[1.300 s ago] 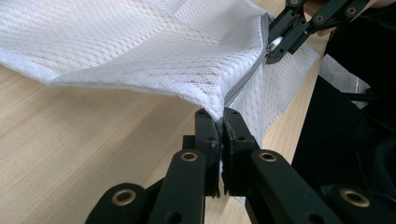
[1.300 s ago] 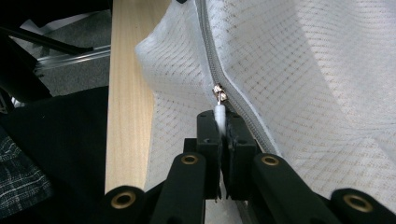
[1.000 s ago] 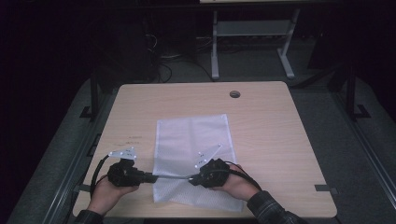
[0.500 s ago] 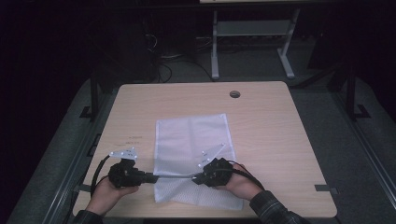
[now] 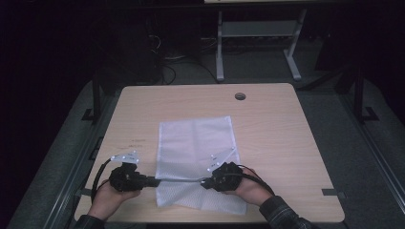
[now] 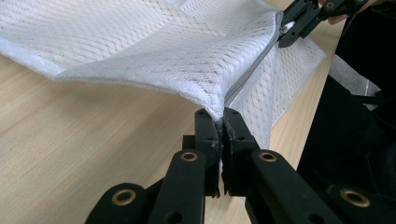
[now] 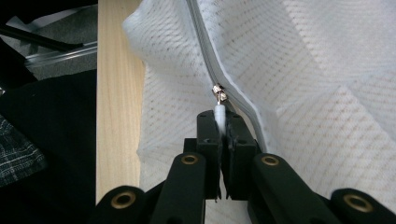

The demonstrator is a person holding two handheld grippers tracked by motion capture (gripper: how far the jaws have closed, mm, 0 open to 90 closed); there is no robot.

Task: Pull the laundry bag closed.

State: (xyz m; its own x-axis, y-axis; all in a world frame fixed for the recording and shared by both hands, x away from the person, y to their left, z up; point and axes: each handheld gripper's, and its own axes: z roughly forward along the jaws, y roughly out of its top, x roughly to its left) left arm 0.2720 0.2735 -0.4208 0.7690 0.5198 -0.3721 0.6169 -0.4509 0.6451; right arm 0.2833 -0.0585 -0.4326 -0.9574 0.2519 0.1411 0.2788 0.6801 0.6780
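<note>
The wooden table [image 5: 286,143] is bearing a white mesh bag [image 5: 196,143] that is lying flat near its front edge, its near part lifted along the grey zipper [image 7: 205,51]. The left gripper [image 6: 222,122] is pinching the bag's corner at the zipper's end — jaws clamped together on the fabric. The right gripper [image 7: 223,122] is gripping the small white zipper pull [image 7: 218,112] — jaws closed on it.

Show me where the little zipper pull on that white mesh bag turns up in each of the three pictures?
High view: too small to make out, at the right gripper.
Left gripper view: zipper pull top right, in the far gripper's jaws.
Right gripper view: centre, clamped in its own jaws.
Shared landmark: the grey zipper line across the mesh bag.
</note>
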